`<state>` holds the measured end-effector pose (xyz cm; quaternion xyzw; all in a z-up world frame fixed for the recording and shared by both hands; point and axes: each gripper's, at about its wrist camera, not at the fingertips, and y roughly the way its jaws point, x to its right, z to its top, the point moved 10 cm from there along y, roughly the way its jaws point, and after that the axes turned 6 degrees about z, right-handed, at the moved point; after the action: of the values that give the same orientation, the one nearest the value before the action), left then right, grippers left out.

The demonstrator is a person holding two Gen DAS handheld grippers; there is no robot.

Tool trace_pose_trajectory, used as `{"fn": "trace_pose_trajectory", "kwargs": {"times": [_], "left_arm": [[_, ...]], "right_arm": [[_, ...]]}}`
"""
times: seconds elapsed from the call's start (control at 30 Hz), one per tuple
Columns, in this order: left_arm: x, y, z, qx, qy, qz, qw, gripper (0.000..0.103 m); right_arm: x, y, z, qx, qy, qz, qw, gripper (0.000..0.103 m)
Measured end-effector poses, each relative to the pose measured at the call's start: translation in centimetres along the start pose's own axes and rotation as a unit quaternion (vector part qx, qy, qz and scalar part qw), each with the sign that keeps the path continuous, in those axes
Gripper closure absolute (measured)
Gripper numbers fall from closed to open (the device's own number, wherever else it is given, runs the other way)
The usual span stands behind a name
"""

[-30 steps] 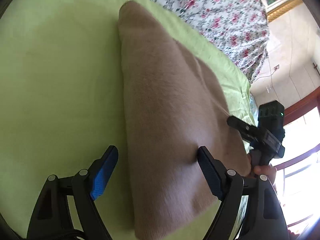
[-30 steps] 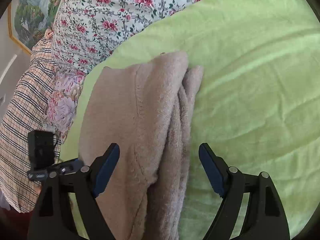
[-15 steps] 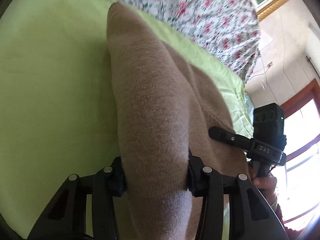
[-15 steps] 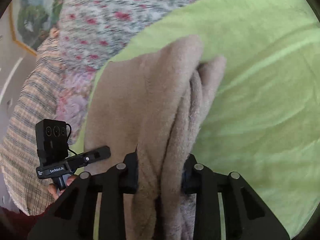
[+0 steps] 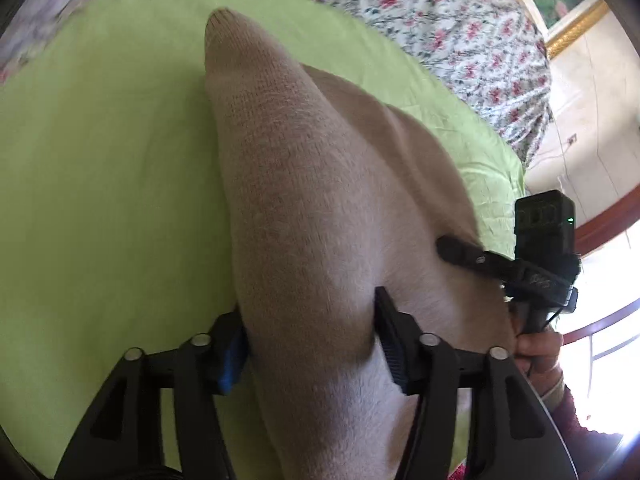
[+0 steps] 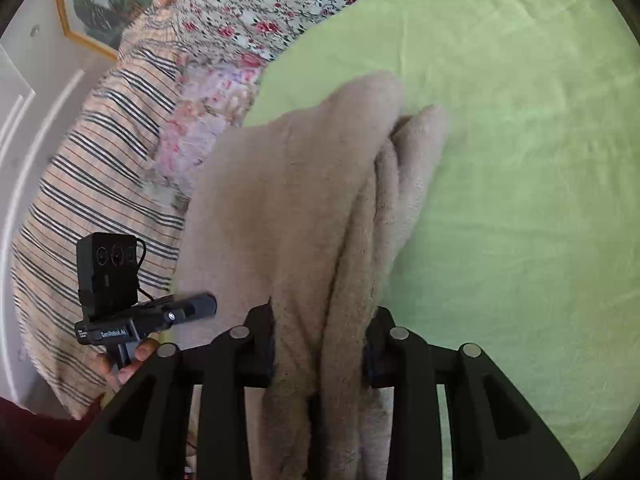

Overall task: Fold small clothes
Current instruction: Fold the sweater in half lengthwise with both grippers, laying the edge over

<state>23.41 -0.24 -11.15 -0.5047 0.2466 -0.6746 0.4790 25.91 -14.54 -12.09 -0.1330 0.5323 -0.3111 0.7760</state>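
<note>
Between the fingers of the left gripper a thick fold of the tan knit garment is sitting, and the pads are pressing on it from both sides; the jaws have just been opening a little, yet the cloth is still bulging out past them. Ahead of these fingers the garment is running away as a long, rounded ridge, its far tip resting on the green sheet. Its surface is looking fuzzy, with a fine knit grain along the ridge. To the right of the fingers the rest of the cloth is spreading flat.

Between the fingers of the right gripper several bunched layers of the same garment are being clamped, the jaws having likewise just eased wider. From here the fabric is showing as soft, towel-like folds stacked edge on, reaching forward onto the sheet. Left of these fingers a floral cover and a striped cloth are lying beyond the sheet.
</note>
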Motion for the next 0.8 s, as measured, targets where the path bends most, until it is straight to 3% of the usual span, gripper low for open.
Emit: {"fn": "trace_pose_trajectory", "kwargs": {"times": [0.07, 0.13, 0.3, 0.37, 0.43, 0.5, 0.53, 0.6, 0.7, 0.8], "left_arm": [[-0.3, -0.3, 0.1, 0.002, -0.021, -0.021, 0.9996, 0.034], [-0.9, -0.8, 0.8, 0.015, -0.029, -0.02, 0.9993, 0.032], [-2.4, -2.4, 3.4, 0.047, -0.035, -0.007, 0.9982, 0.028], [-3.3, -2.7, 4.7, 0.054, -0.043, -0.004, 0.9976, 0.028], [-4.2, -2.5, 6.0, 0.06, -0.056, 0.004, 0.9966, 0.028], [-5.1, -2.2, 7.1, 0.061, -0.069, 0.006, 0.9958, 0.028], [-5.4, -2.1, 7.4, 0.061, -0.071, 0.011, 0.9955, 0.027], [-5.9, -1.6, 7.6, 0.06, -0.069, 0.028, 0.9955, 0.026], [-5.5, -0.9, 8.3, 0.059, -0.056, 0.053, 0.9953, 0.026], [-5.6, 0.8, 9.0, 0.05, -0.037, 0.086, 0.9943, 0.027]], "right_arm": [[0.4, -0.5, -0.1, -0.003, -0.002, -0.028, 1.0, 0.052], [0.6, -1.4, 0.2, 0.0, -0.009, -0.059, 0.998, 0.036], [0.3, -4.9, 3.3, 0.06, -0.026, -0.1, 0.993, 0.033], [-0.1, -4.8, 5.1, 0.074, -0.029, -0.095, 0.992, 0.04], [0.3, -3.7, 6.3, 0.068, -0.021, -0.096, 0.993, 0.062], [1.2, -1.9, 7.2, 0.052, -0.004, -0.097, 0.994, 0.062], [1.2, -1.3, 7.2, 0.043, -0.002, -0.091, 0.995, 0.078], [0.9, -1.4, 7.6, 0.055, -0.005, -0.08, 0.995, 0.091], [0.1, -4.0, 7.9, 0.093, -0.014, -0.071, 0.993, 0.093], [1.9, -3.2, 7.4, 0.072, -0.026, -0.124, 0.989, 0.094]]}}
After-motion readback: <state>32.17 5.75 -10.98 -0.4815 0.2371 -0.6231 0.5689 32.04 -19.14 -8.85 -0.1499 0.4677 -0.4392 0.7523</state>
